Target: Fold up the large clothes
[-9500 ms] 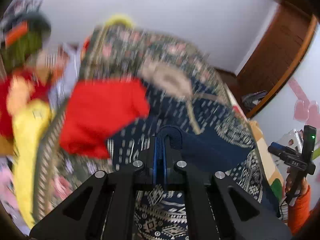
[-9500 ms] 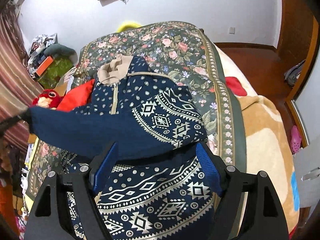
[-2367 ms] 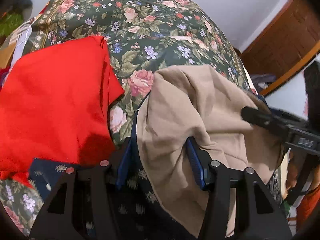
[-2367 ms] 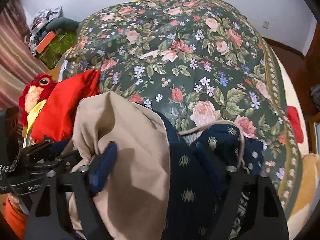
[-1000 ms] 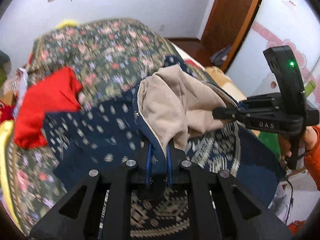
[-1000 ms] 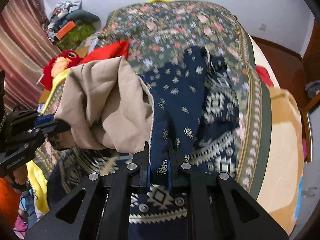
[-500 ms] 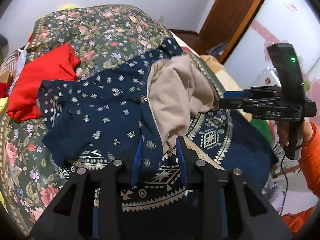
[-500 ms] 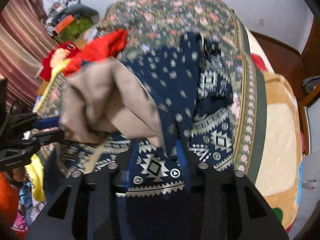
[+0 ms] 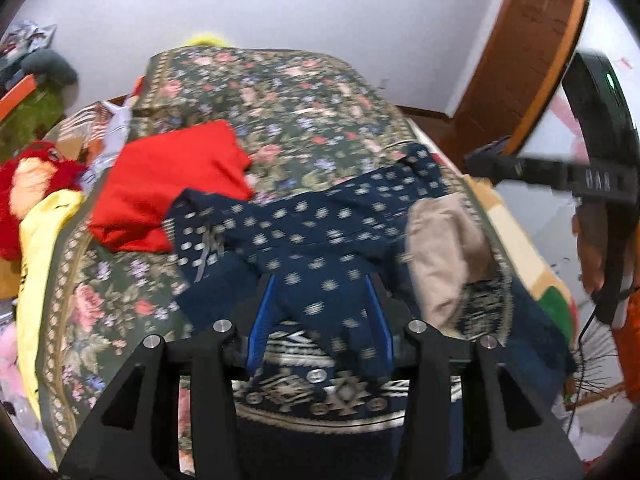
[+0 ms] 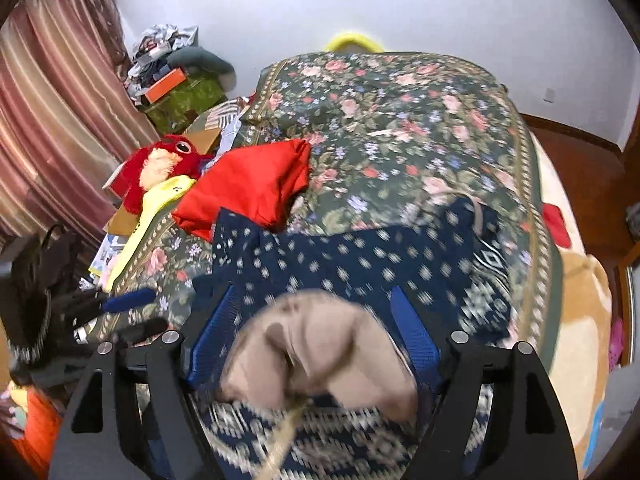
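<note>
Both grippers, left gripper (image 9: 318,312) & right gripper (image 10: 314,336), stand apart over the navy hoodie (image 9: 320,240) on the bed (image 10: 400,120), holding nothing.

A navy hooded sweater (image 9: 320,236), dotted with small pale motifs and banded with white geometric patterning near its hem, lies spread across a floral bedspread (image 9: 280,92). Its beige-lined hood (image 9: 444,256) sits folded down onto the body (the lining faces up), bunched toward the sweater's right edge in the left wrist view. One dotted sleeve reaches toward a red garment (image 9: 168,184), overlapping its lower edge.
</note>
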{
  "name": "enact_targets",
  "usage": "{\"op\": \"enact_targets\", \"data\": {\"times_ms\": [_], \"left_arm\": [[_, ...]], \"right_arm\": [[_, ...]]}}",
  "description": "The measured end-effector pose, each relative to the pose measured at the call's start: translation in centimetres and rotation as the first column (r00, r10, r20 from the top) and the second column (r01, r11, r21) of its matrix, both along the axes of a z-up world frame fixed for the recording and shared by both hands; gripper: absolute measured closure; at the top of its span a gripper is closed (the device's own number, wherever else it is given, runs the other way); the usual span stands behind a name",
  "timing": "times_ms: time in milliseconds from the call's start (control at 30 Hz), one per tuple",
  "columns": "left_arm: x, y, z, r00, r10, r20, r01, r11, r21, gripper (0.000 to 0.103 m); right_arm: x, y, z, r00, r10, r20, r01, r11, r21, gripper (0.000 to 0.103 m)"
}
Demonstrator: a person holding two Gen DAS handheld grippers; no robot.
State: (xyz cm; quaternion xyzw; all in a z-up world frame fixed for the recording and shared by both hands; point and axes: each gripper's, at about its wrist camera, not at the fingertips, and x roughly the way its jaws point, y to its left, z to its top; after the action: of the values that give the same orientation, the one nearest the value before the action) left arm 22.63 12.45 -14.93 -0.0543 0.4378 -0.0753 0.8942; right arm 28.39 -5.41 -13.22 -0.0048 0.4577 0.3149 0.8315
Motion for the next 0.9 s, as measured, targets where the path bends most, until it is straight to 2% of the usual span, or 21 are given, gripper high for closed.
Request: {"op": "enact_targets", "data": {"times_ms": [133, 233, 333, 400, 500, 733, 900], "left_arm": [[-0.1, 1.6, -1.8, 0.999, 0.023, -0.044, -0.023, 1.000, -0.004, 0.059], [-0.3, 2.2, -3.1, 0.997, 0.037, -0.067, -0.037, 0.999, 0.006, 0.059], [-0.4, 2.7, -3.9, 0.996, 0.047, -0.080, -0.047, 0.999, -0.004, 0.059], [-0.4, 2.8, -4.2, 0.995, 0.053, -0.089, -0.054, 0.998, -0.011, 0.059], [-0.2, 2.8, -4.5, 0.993, 0.055, -0.102, -0.058, 0.998, -0.030, 0.059], [0.2, -0.5, -4.2, 0.994, -0.025, -0.104, 0.017, 0.997, -0.071, 0.059], [0.3, -3.7, -4.4, 0.990, -0.077, -0.116, 0.067, 0.994, -0.083, 0.051]], "right_arm": [[2.7, 2.5, -2.4, 0.994, 0.003, -0.105, -0.003, 1.000, -0.005, 0.027], [4.6, 3.9, -5.4, 0.979, -0.015, -0.204, 0.006, 0.999, -0.045, 0.027], [5.2, 3.8, -8.1, 0.954, -0.027, -0.298, 0.003, 0.997, -0.081, 0.027], [4.7, 3.5, -9.2, 0.946, -0.031, -0.323, -0.006, 0.994, -0.113, 0.027], [2.9, 2.3, -9.7, 0.942, -0.005, -0.336, -0.041, 0.991, -0.128, 0.027], [-3.1, -1.5, -8.7, 0.951, 0.054, -0.305, -0.098, 0.986, -0.133, 0.027], [-5.8, -3.8, -8.9, 0.953, 0.052, -0.298, -0.098, 0.985, -0.142, 0.025]]}}
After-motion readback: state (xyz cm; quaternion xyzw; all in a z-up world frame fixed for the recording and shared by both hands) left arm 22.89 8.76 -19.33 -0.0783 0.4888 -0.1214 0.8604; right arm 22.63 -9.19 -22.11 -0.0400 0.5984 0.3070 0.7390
